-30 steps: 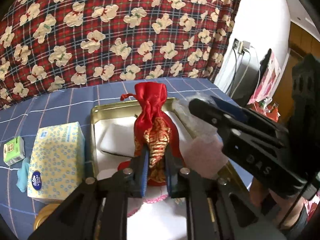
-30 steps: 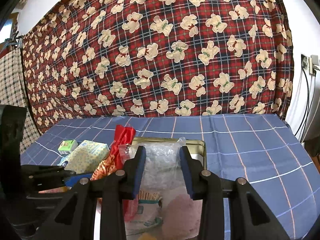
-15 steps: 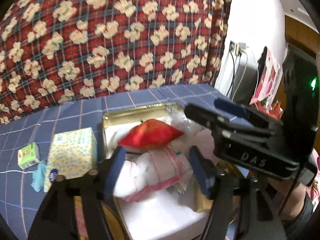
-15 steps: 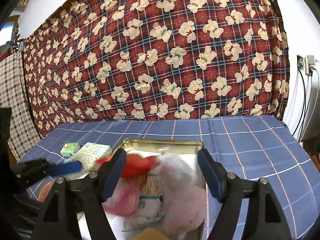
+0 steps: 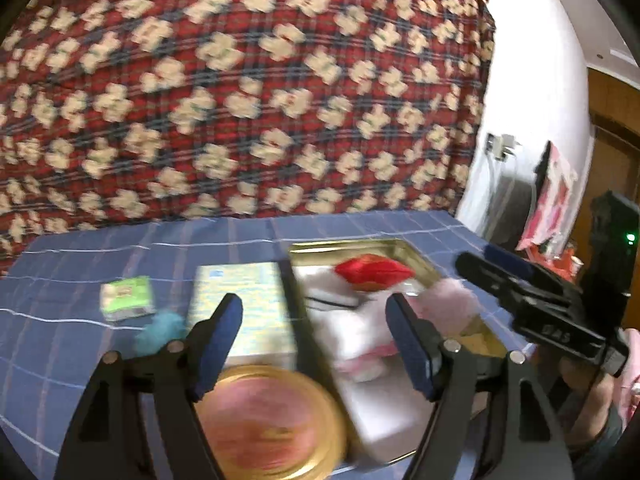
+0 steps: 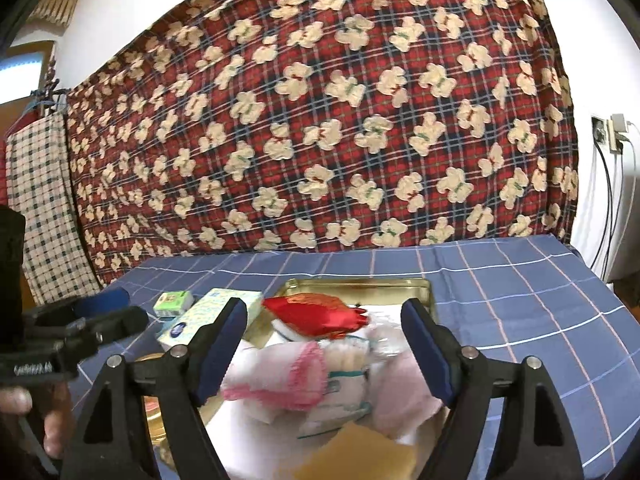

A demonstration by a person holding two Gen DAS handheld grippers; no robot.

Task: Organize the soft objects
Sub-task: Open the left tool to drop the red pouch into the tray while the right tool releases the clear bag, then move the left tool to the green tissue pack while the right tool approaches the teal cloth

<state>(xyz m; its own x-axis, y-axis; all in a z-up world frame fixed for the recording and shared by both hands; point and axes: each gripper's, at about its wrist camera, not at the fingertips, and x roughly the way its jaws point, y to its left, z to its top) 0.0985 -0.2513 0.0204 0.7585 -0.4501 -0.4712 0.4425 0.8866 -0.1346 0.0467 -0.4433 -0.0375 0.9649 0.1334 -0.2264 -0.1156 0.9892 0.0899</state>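
Observation:
A red satin pouch (image 5: 374,272) (image 6: 316,314) lies on its side in the gold tin (image 5: 344,245) (image 6: 360,283), on top of white cloths with pink trim (image 6: 288,380) and a pale pink fluffy piece (image 5: 448,300). My left gripper (image 5: 314,312) hangs back from the tin's left edge, its jaws opening with nothing between them. My right gripper (image 6: 326,312) is in front of the tin, its jaws opening as well and holding nothing. Each gripper shows in the other's view: the right one (image 5: 484,262), the left one (image 6: 116,308).
Left of the tin on the blue checked cloth stand a tissue box (image 5: 240,300) (image 6: 200,316), a small green pack (image 5: 128,298) (image 6: 174,303) and a teal scrap (image 5: 160,330). A round gold lid (image 5: 268,416) lies in front. A bear-print blanket hangs behind.
The left gripper let go of the red pouch, which fell flat into the tin, and pulled back to the left. The right gripper released the clear bag and drew back.

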